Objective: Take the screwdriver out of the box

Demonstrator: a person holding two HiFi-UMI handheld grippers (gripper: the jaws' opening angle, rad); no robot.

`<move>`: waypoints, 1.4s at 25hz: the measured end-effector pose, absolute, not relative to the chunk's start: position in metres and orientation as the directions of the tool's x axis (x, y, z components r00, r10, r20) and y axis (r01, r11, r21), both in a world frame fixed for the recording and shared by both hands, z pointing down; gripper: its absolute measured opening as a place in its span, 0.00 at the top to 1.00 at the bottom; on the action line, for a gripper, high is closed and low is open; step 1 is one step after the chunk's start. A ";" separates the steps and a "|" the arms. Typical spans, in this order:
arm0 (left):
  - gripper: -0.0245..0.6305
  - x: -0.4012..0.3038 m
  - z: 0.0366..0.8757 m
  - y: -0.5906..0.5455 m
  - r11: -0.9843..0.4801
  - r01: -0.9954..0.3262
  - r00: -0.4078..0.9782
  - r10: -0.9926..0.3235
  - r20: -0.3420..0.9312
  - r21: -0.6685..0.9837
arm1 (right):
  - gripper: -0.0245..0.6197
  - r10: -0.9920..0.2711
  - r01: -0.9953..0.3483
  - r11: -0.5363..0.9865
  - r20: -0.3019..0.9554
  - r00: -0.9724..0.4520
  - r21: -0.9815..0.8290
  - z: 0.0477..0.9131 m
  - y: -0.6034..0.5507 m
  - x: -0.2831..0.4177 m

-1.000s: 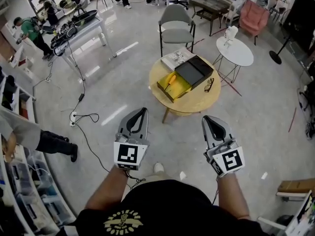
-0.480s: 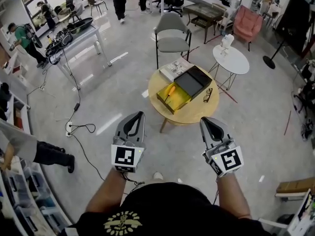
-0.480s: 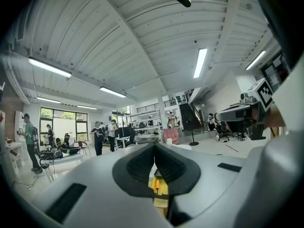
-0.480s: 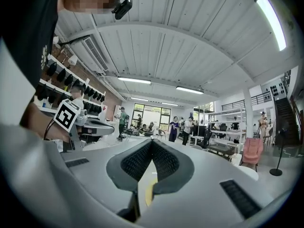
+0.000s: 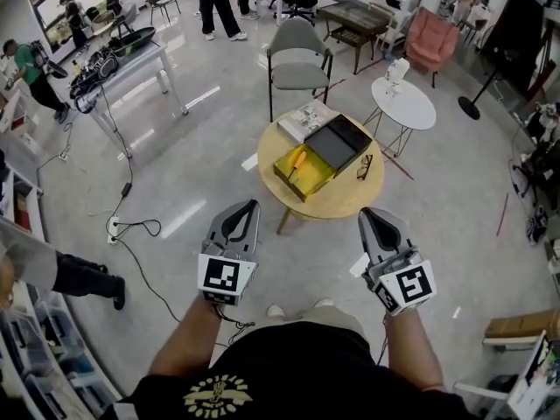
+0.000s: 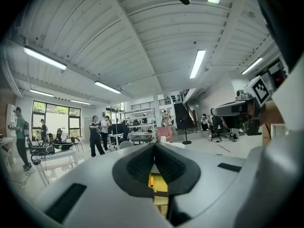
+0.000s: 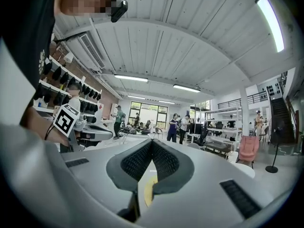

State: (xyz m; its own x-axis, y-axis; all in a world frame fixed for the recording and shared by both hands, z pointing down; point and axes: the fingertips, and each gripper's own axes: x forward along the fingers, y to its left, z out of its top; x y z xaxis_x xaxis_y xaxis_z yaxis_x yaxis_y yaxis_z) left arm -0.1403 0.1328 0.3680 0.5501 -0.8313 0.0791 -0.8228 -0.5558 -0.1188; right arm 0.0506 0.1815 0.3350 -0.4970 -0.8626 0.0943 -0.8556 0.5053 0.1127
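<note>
Drifted closer to round wooden table [image 5: 350, 201] | orange-handled screwdriver [image 5: 300, 159] in yellow box [image 5: 308, 180] well ahead, slightly nearer left gripper [image 5: 251, 205] | it and right gripper [image 5: 367, 212] both pinched closed, empty

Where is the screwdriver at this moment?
In the head view, the screwdriver lies inside the open yellow box on the round wooden table, just above centre, with the black lid at the box's upper right.

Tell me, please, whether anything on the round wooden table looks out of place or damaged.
Nothing stands out. The yellow box lies open on the round table with the orange-handled screwdriver inside, its black lid beside it, and the booklet and eyeglasses lie flat nearby. Nothing looks spilled or broken.
</note>
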 end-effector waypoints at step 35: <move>0.94 -0.097 0.383 0.005 -0.460 -0.879 0.451 -0.887 0.098 -0.127 | 0.94 -0.798 -0.799 0.601 0.075 -0.598 0.025 0.348 0.035 0.100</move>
State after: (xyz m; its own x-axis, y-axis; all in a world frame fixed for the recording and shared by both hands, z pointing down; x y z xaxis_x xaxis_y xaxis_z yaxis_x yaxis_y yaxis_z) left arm -0.0970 0.0045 0.3827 0.4508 -0.8872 0.0979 -0.8786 -0.4604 -0.1269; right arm 0.1001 0.0353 0.3481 -0.5976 -0.7983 0.0748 -0.7991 0.6006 0.0250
